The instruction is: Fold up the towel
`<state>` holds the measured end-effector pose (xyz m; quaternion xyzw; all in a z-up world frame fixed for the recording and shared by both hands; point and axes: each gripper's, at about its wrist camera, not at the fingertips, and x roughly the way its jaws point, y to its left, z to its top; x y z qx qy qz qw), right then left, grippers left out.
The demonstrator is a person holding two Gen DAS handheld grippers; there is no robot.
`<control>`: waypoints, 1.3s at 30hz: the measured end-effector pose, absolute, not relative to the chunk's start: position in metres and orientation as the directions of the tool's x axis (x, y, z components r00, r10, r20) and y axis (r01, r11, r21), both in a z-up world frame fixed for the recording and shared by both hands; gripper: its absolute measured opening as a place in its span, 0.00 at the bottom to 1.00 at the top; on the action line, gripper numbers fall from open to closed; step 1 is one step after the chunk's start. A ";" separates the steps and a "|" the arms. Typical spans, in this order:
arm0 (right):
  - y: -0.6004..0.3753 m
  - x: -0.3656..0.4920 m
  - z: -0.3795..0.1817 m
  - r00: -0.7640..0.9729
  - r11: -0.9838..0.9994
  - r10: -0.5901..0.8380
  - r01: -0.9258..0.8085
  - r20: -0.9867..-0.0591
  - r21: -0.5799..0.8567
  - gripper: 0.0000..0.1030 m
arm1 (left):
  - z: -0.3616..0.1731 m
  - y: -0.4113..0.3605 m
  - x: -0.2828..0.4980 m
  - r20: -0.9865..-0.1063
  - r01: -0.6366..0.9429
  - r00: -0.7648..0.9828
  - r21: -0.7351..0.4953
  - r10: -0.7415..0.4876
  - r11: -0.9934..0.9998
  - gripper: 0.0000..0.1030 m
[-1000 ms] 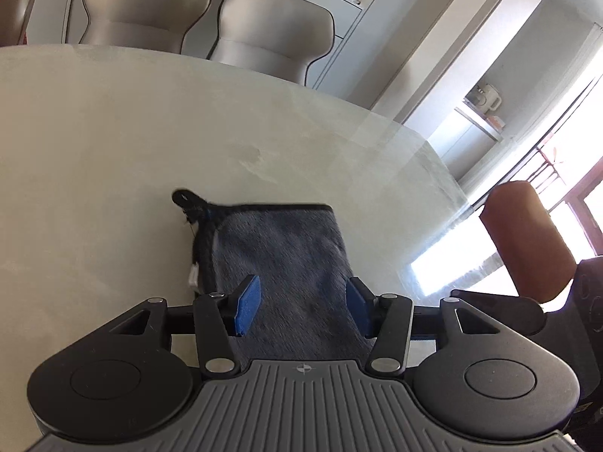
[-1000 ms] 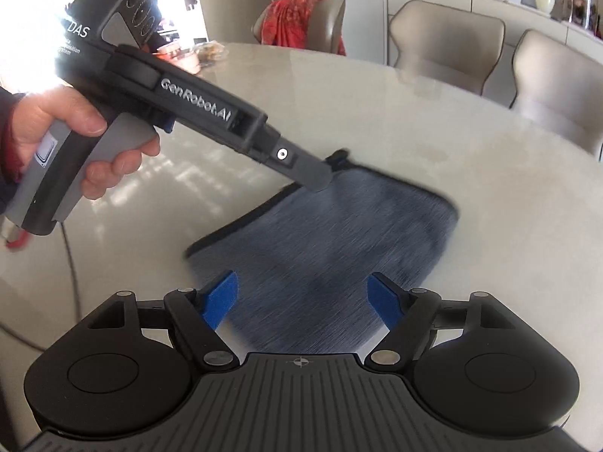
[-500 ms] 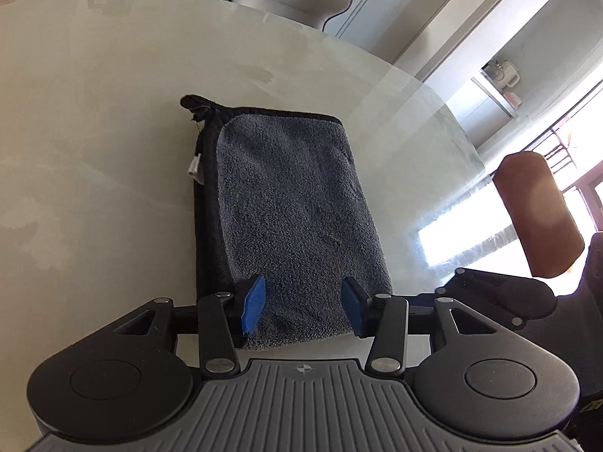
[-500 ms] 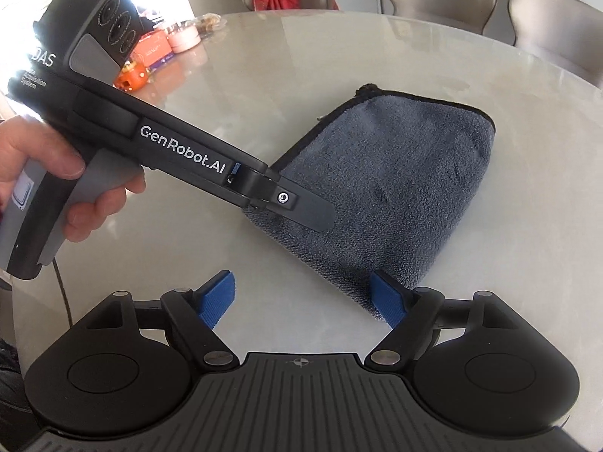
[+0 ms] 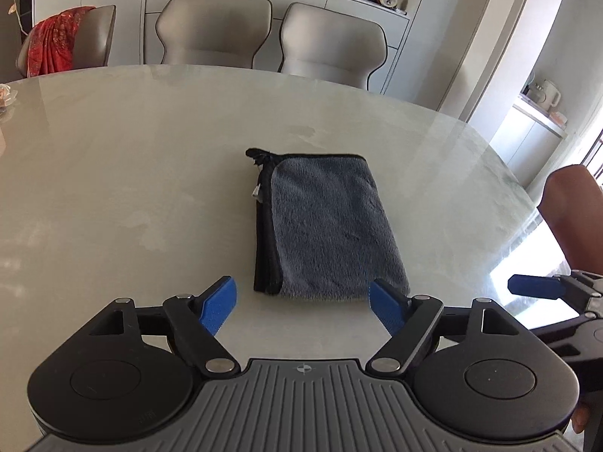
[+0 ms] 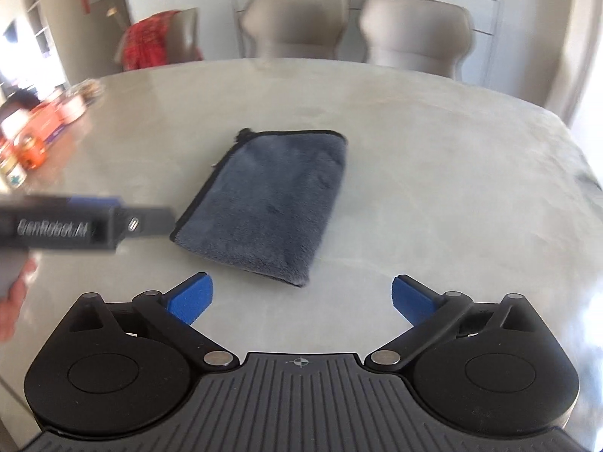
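The glossy marble desk [image 5: 113,188] fills both views, and the folded grey microfibre towel [image 5: 324,226] lies flat at its centre, stacked edges and small tag along the left side. On so slick a top, any nudge would probably slide the bundle or spring its layers open. The left tongs [image 5: 303,301], at the bottom of frame, have just been opening and stand wide and empty, their right pad close to the towel's near corner. The right tongs [image 6: 299,299] have likewise just spread wide, holding nothing; a careless sweep could catch that corner.
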<state>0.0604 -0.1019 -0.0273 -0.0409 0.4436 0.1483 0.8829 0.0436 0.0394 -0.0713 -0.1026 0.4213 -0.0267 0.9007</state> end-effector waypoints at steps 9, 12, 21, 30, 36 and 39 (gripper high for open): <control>-0.106 0.020 -0.009 0.584 0.976 0.169 -0.213 -0.794 0.050 0.99 | -0.054 0.035 -0.001 -0.752 -0.021 0.650 -0.161 -0.109 0.987 0.84; -0.107 0.006 -0.001 0.589 0.983 0.147 -0.177 -0.794 0.051 0.99 | -0.050 0.037 -0.015 -0.749 -0.032 0.653 -0.175 -0.112 0.984 0.84; -0.097 -0.031 0.015 0.639 0.989 0.079 -0.149 -0.765 -0.022 1.00 | -0.045 0.032 -0.039 -0.756 -0.037 0.647 -0.159 -0.098 0.987 0.85; -0.092 -0.056 0.022 0.720 0.988 0.035 -0.131 -0.693 -0.087 1.00 | -0.041 0.033 -0.052 -0.746 -0.083 0.664 -0.145 -0.054 0.986 0.85; -0.097 -0.057 0.018 0.699 0.995 0.018 -0.082 -0.715 -0.055 0.99 | -0.037 0.032 -0.058 -0.732 -0.089 0.681 -0.121 -0.029 0.989 0.86; -0.100 -0.057 0.015 0.692 0.997 0.017 -0.067 -0.722 -0.040 1.00 | -0.036 0.033 -0.061 -0.725 -0.097 0.689 -0.112 -0.015 0.989 0.91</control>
